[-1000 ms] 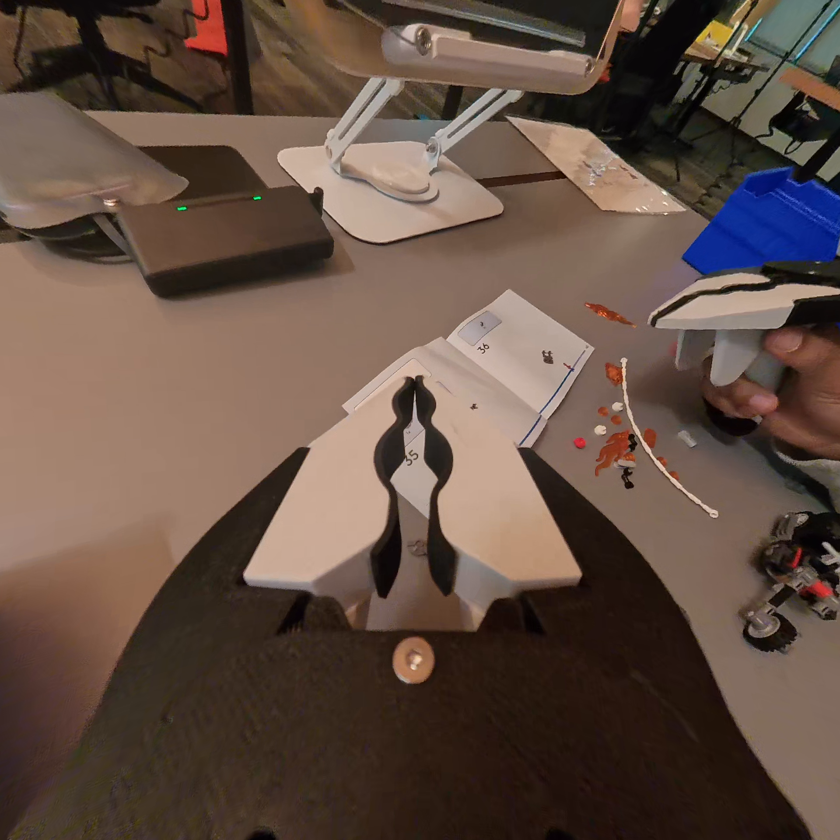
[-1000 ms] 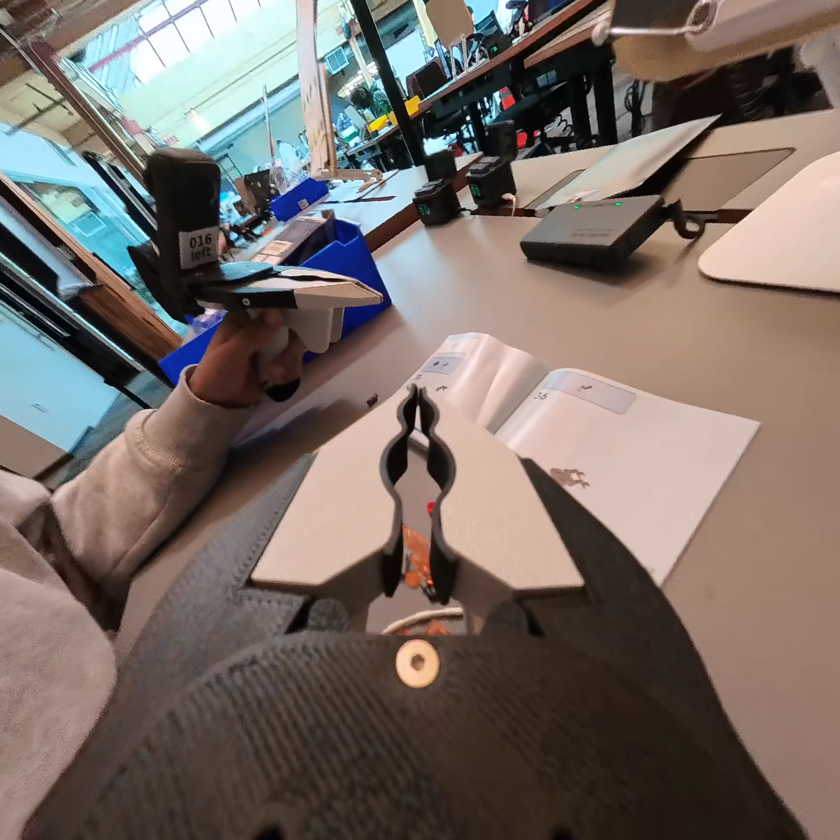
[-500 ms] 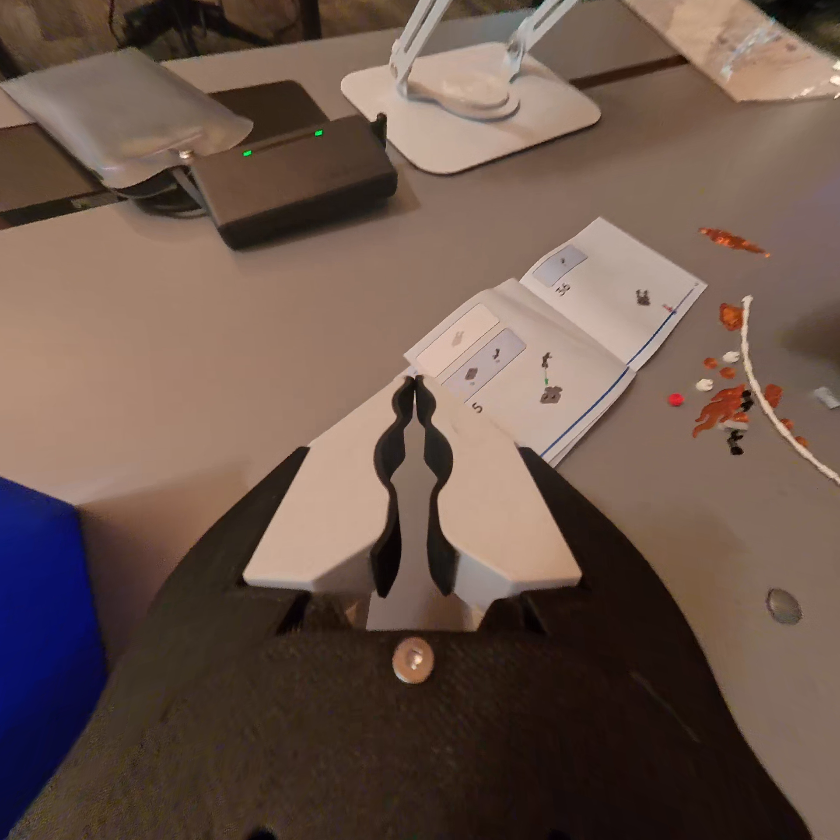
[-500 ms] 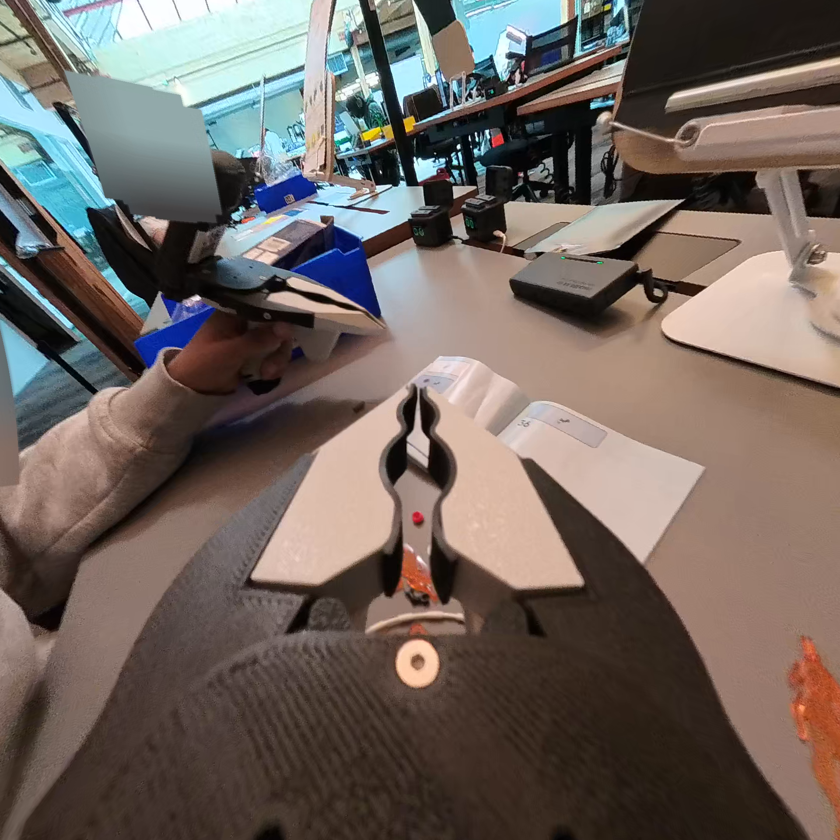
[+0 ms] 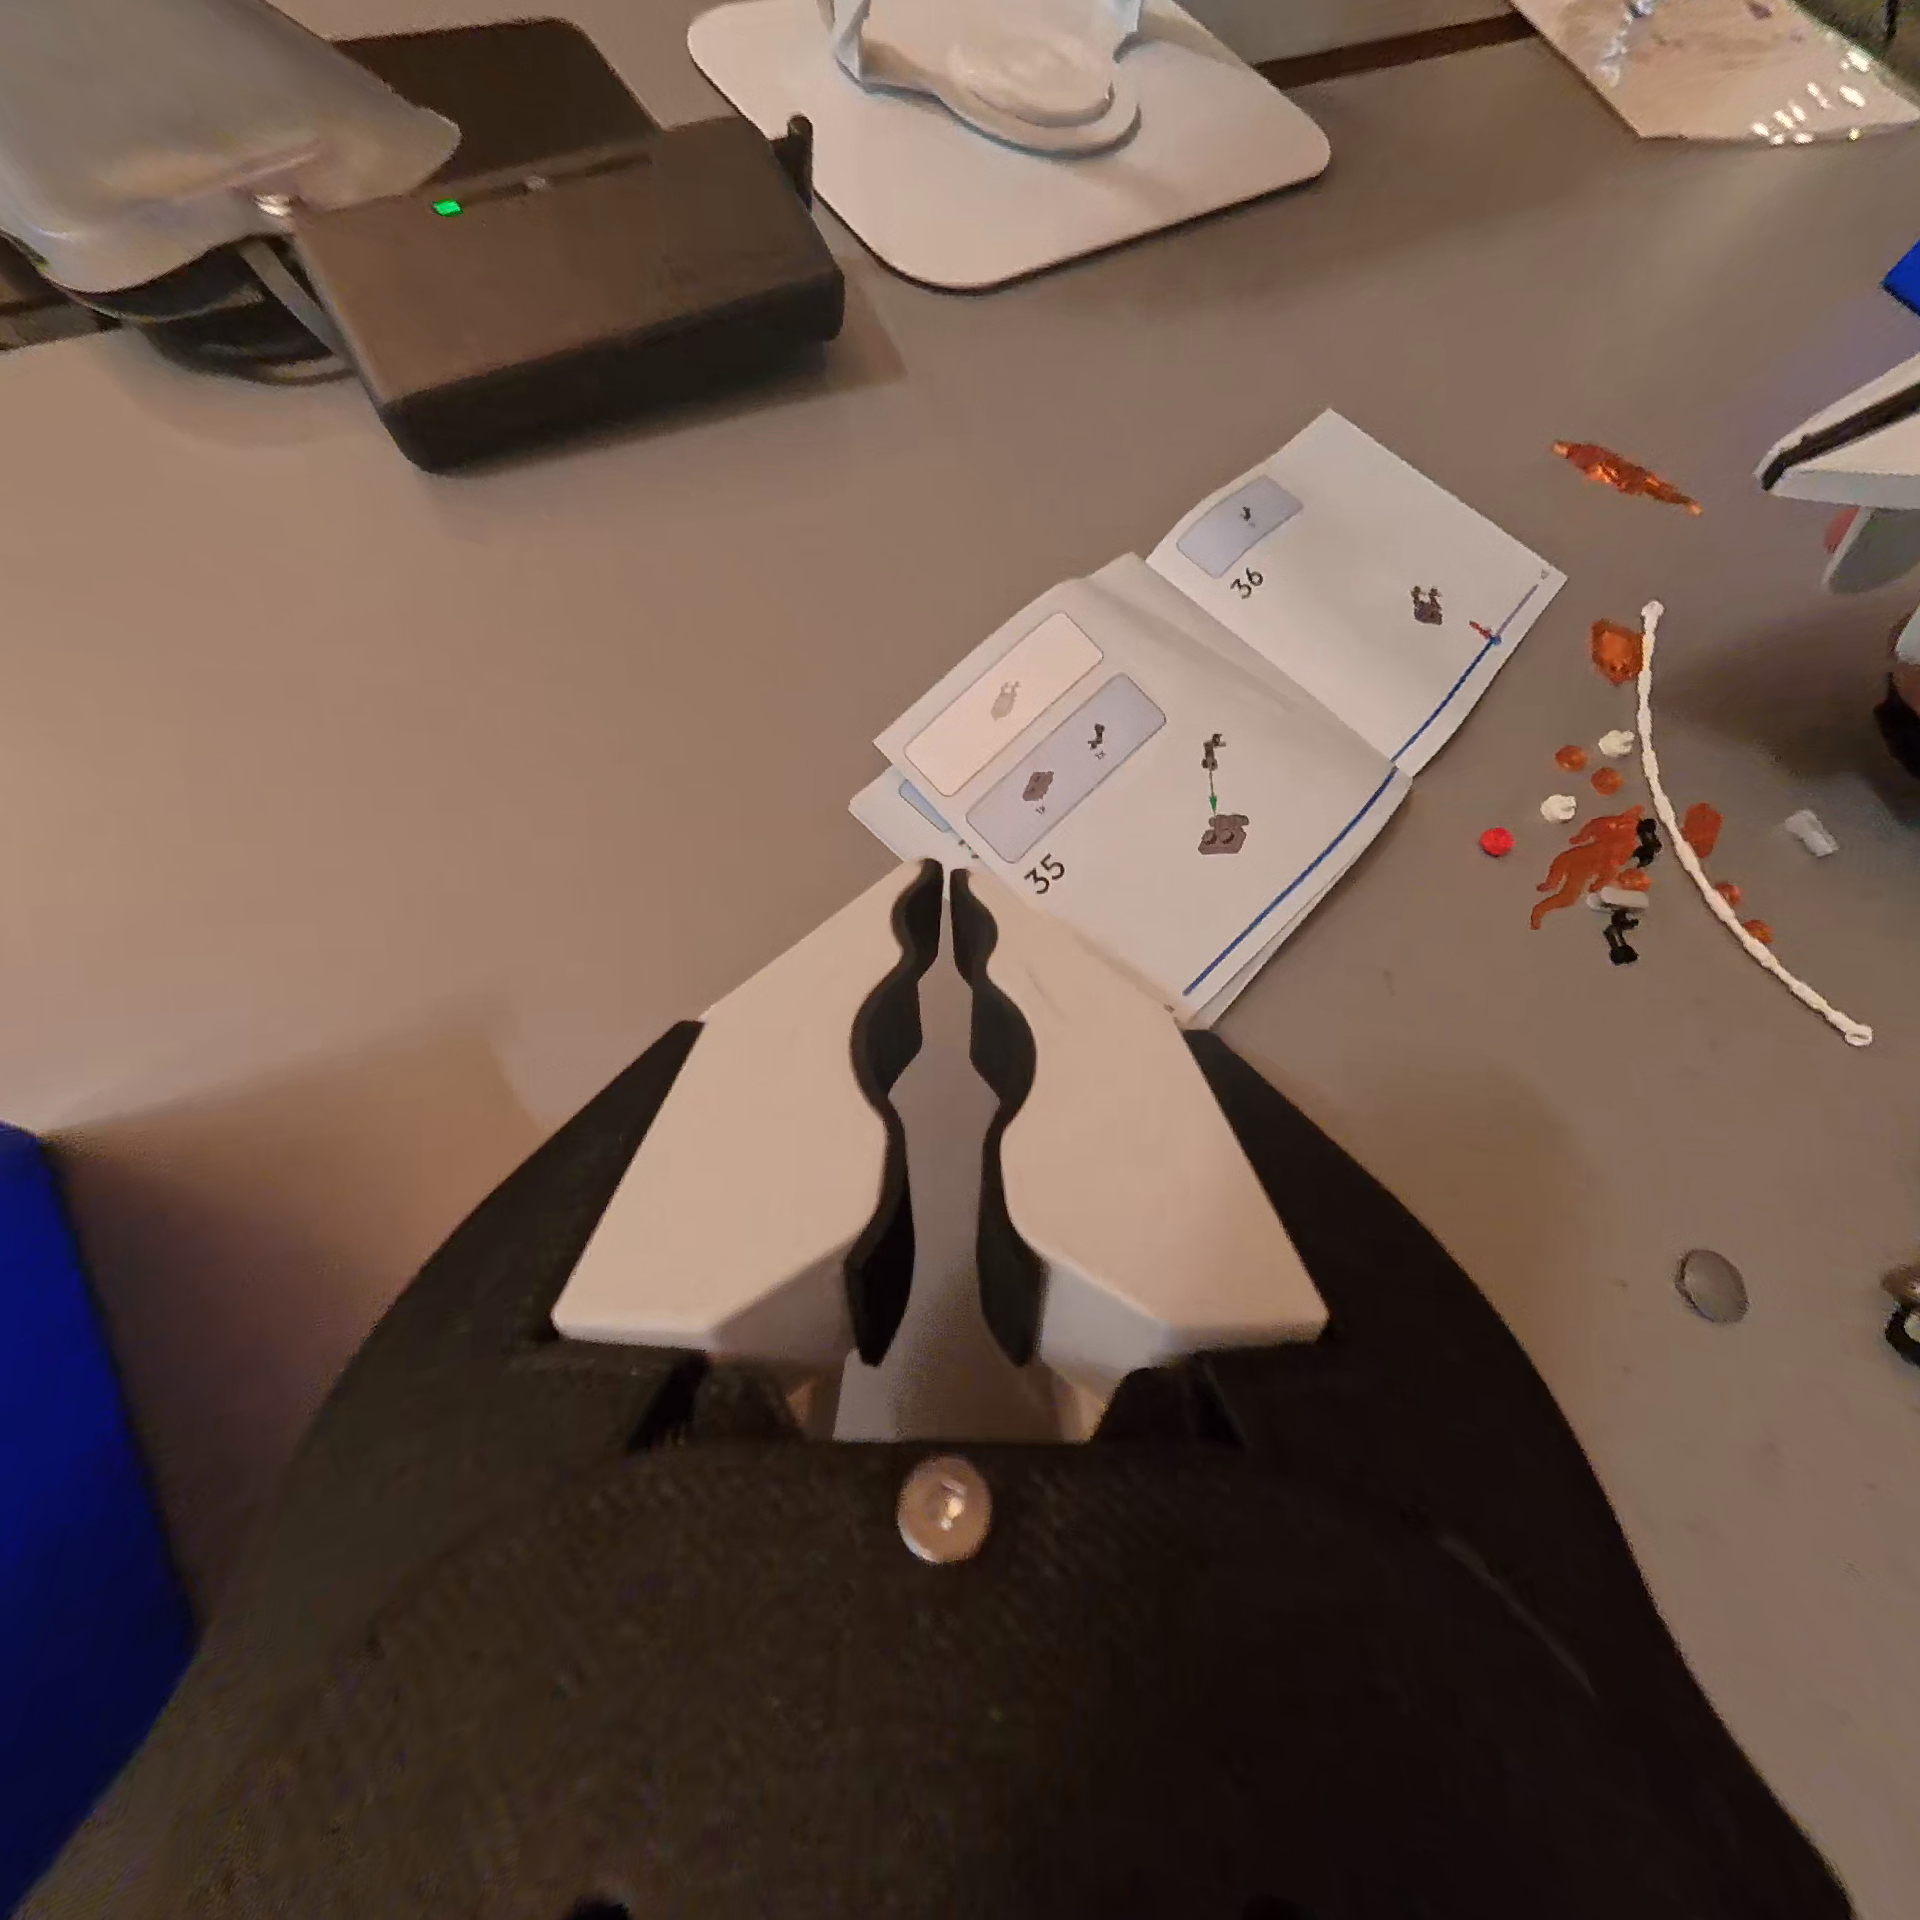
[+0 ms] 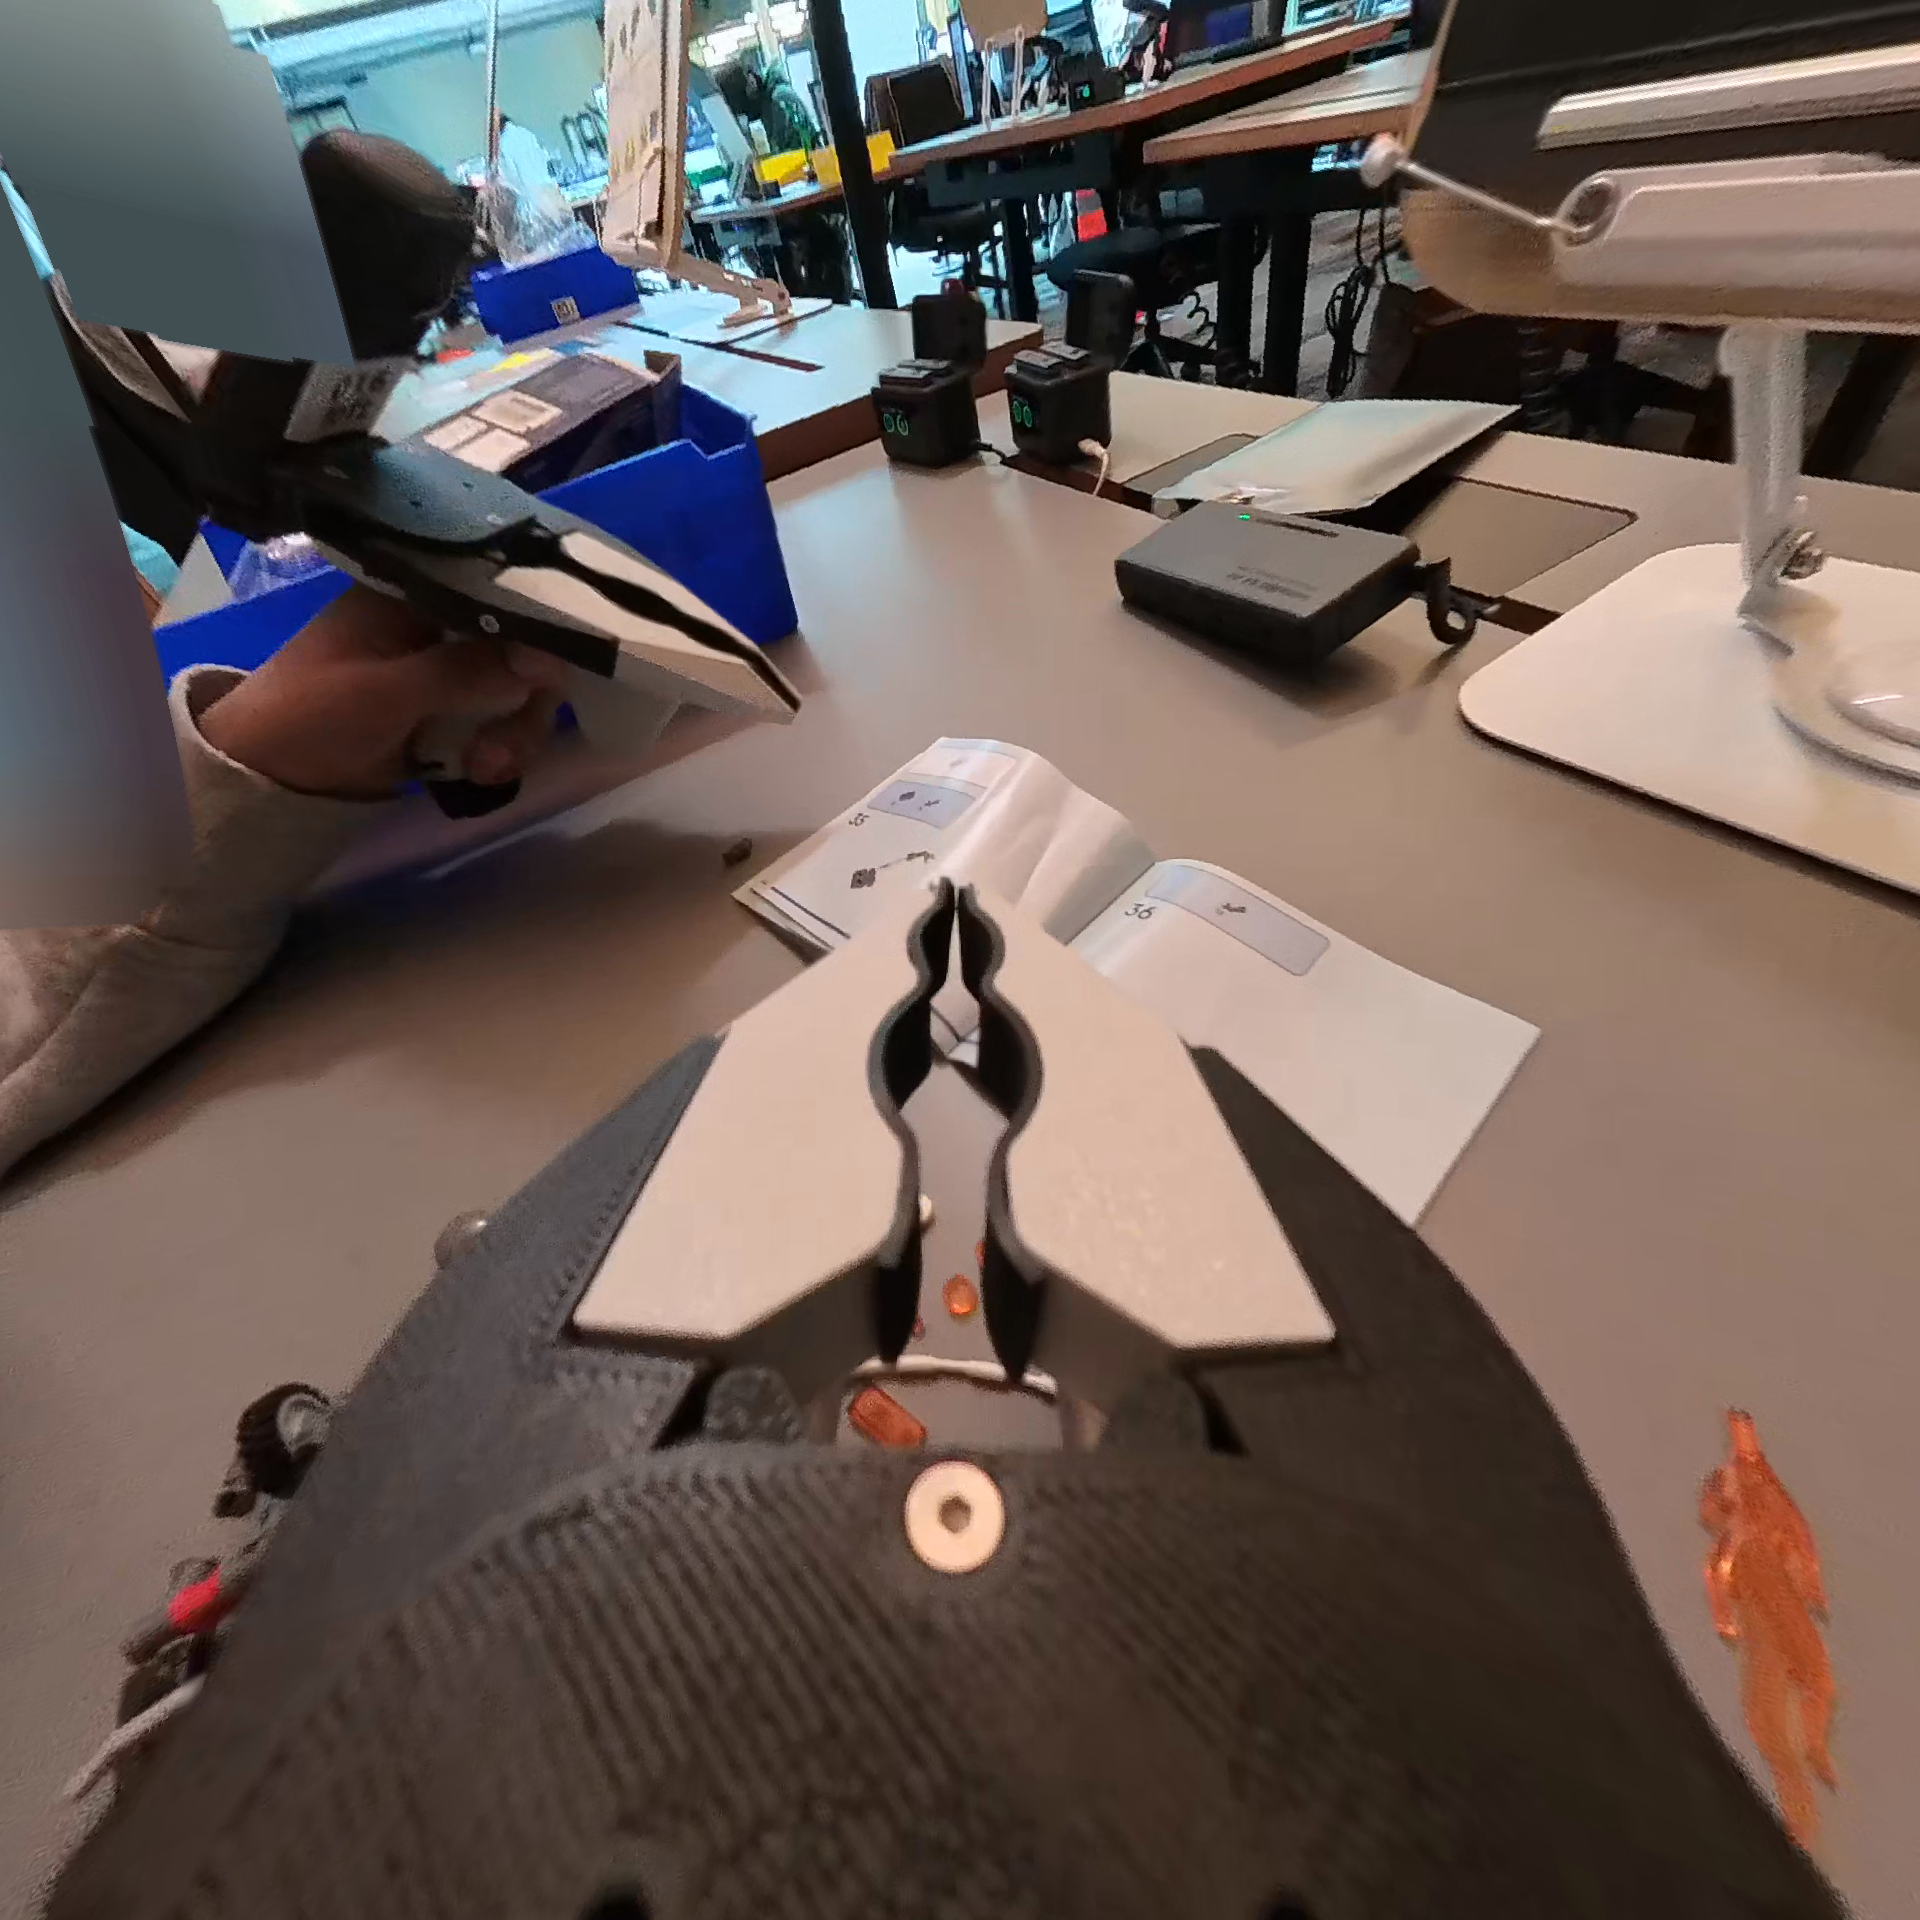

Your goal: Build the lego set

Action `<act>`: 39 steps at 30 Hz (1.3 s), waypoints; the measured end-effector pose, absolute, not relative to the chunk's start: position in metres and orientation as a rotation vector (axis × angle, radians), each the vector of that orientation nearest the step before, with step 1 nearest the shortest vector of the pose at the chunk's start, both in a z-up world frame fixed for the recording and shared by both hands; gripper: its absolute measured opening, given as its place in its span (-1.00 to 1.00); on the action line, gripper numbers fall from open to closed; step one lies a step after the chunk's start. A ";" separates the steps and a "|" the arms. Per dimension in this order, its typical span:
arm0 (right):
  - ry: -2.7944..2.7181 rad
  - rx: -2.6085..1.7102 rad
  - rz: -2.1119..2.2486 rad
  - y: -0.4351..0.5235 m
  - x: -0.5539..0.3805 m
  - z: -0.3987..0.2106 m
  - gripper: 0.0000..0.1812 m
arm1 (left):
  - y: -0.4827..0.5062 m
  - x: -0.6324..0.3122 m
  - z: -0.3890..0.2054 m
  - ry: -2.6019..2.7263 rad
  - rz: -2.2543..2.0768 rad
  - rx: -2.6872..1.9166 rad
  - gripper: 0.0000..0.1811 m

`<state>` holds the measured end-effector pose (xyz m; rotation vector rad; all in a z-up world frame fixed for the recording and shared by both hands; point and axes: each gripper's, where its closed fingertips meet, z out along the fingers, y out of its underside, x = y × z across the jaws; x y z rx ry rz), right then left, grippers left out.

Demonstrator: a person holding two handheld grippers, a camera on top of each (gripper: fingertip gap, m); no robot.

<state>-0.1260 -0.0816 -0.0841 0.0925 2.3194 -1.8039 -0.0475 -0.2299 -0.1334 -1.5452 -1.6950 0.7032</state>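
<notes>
Hovering above the grey table (image 5: 520, 727), the left gripper (image 5: 943, 873) has its fingertips pressed together on nothing, tips over the near corner of the open instruction booklet (image 5: 1226, 748). Loose lego pieces (image 5: 1600, 852), mostly orange with a white string (image 5: 1704, 831) among them, lie well to its right, past the booklet. The right gripper (image 6: 951, 896) is likewise clenched and empty, with those pieces beneath its body and an orange flame piece (image 6: 1766, 1600) beside it.
</notes>
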 end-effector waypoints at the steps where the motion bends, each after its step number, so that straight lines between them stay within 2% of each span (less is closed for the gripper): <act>1: 2.336 0.078 -1.802 -0.082 -0.125 -0.085 -1.00 | -0.228 -0.047 -0.137 -1.699 0.684 -1.559 -0.99; 10: 2.402 0.011 -1.788 -0.084 -0.119 -0.089 -1.00 | -0.215 -0.041 -0.163 -1.728 0.550 -1.704 -0.99; 15: 2.384 0.045 -1.813 -0.080 -0.126 -0.083 -1.00 | -0.195 -0.028 -0.156 -1.494 0.453 -1.823 -1.00; 19: 2.358 0.038 -1.860 -0.076 -0.124 -0.071 -0.99 | -0.205 -0.014 -0.169 -1.515 0.424 -1.891 -0.76; 23: 2.378 0.010 -1.883 -0.075 -0.122 -0.066 -0.99 | -0.200 -0.012 -0.164 -1.481 0.409 -1.878 -0.63; 28: 2.397 -0.010 -1.896 -0.075 -0.122 -0.065 -0.99 | -0.198 -0.013 -0.171 -1.505 0.392 -1.897 -0.68; 31: 2.406 -0.010 -1.903 -0.074 -0.123 -0.064 -0.99 | -0.197 -0.014 -0.173 -1.503 0.420 -1.927 -0.85; 39: 2.355 -0.006 -2.069 -0.057 -0.130 -0.028 -0.99 | -0.153 -0.024 -0.154 -1.316 0.393 -1.932 -0.90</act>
